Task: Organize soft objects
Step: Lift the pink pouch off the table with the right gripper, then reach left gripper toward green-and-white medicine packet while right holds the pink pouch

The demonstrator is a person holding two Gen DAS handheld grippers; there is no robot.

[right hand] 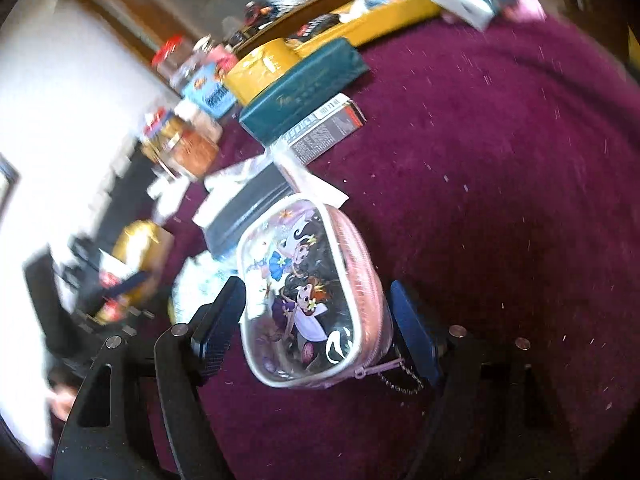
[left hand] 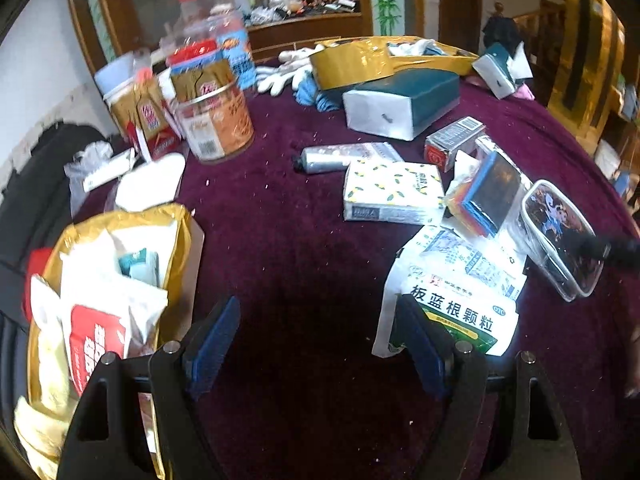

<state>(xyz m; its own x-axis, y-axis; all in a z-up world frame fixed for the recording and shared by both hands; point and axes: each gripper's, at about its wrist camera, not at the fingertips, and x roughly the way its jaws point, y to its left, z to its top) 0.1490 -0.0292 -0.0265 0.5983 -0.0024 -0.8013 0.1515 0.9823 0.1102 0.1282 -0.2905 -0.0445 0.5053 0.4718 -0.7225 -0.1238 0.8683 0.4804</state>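
The round table under a dark purple velvet cloth (left hand: pixel 280 216) carries everything. At its left edge sits a gold foil bag (left hand: pixel 120 280) stuffed with white packets. Right of the bag, across bare cloth, lies a white-and-green medicine pouch (left hand: pixel 456 304). Beyond that rests the clear cartoon-print zip pouch with pink sides (right hand: pixel 312 300) — between the right gripper (right hand: pixel 316 320) pads, jaws wide, neither pad pressing it. The left gripper (left hand: pixel 320 344) hangs wide open, empty, beside the bag.
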